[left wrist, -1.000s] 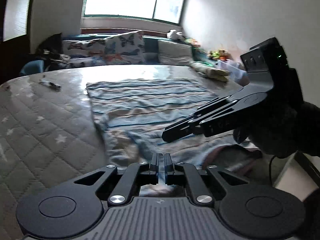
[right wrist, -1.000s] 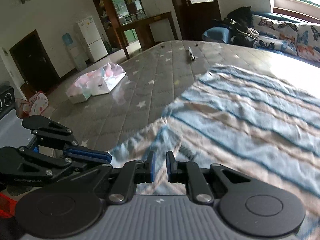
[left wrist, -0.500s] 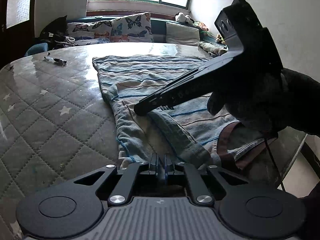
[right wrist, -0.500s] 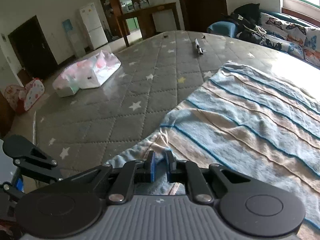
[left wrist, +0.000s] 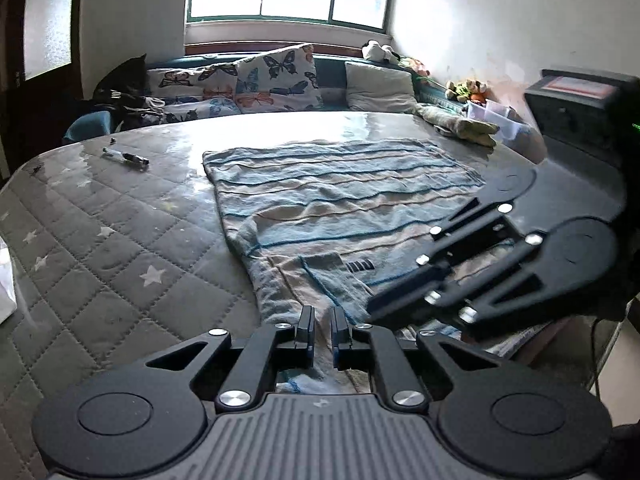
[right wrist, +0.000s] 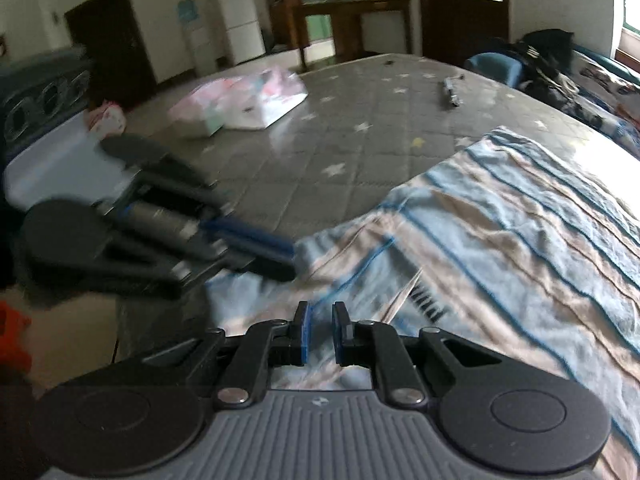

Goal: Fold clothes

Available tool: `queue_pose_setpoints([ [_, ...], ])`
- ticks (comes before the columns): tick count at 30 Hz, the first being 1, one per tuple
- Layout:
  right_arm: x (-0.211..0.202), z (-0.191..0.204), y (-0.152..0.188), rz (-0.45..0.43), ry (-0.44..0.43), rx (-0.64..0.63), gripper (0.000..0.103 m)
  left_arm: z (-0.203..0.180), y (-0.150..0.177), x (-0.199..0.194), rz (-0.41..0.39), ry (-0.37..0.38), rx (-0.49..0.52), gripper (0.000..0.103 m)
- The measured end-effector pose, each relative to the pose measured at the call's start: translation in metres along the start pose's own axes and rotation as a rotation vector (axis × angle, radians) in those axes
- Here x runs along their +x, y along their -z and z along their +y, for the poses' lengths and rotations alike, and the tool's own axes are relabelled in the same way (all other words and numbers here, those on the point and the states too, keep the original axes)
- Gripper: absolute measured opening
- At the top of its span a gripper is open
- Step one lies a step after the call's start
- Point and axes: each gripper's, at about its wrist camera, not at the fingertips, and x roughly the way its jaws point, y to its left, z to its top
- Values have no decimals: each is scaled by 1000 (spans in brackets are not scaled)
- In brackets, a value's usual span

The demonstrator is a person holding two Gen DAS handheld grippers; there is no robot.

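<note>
A blue and beige striped garment (left wrist: pixel 340 216) lies spread on the grey quilted mattress (left wrist: pixel 100 248), with its near edge folded over and a label showing. It also shows in the right wrist view (right wrist: pixel 500 232). My left gripper (left wrist: pixel 322 320) hovers just above the garment's near edge with its jaws a little apart and nothing between them. My right gripper (right wrist: pixel 320 314) is also slightly open and empty above the near edge. The right gripper appears in the left wrist view (left wrist: pixel 460 276); the left gripper appears, blurred, in the right wrist view (right wrist: pixel 256 248).
A small dark tool (left wrist: pixel 126 156) lies on the mattress at far left. Butterfly cushions (left wrist: pixel 272 80) and soft toys (left wrist: pixel 464 90) line the window side. A pink and white bag (right wrist: pixel 240 100) sits on the far mattress corner. The mattress edge runs close below both grippers.
Both grippers have let go of the garment's near edge, opened slightly and pulled back. The folded-over edge now lies flat on the garment.
</note>
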Motion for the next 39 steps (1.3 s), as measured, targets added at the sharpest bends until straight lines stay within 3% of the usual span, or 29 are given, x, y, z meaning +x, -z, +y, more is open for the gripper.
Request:
queue_pose_setpoints([
  [6, -11, 19, 18, 45, -28, -58, 11, -11, 11, 2, 37, 39, 44, 9],
  [11, -26, 21, 25, 5, -2, -37, 11, -23, 24, -2, 59, 27, 95, 15],
  [16, -67, 5, 41, -83, 82, 82, 11, -29, 27, -15, 46, 43, 119, 19],
  [19, -98, -12, 62, -108, 181, 179, 11, -36, 28, -21, 42, 58, 160, 32],
  [23, -131, -29, 91, -94, 314, 270, 12, -45, 29, -28, 37, 76, 220, 37],
  [28, -151, -40, 126, -8, 423, 306, 19, -58, 34, -26, 53, 82, 311, 43],
  [39, -140, -35, 151, 15, 432, 298, 19, -73, 38, -23, 51, 46, 392, 47],
])
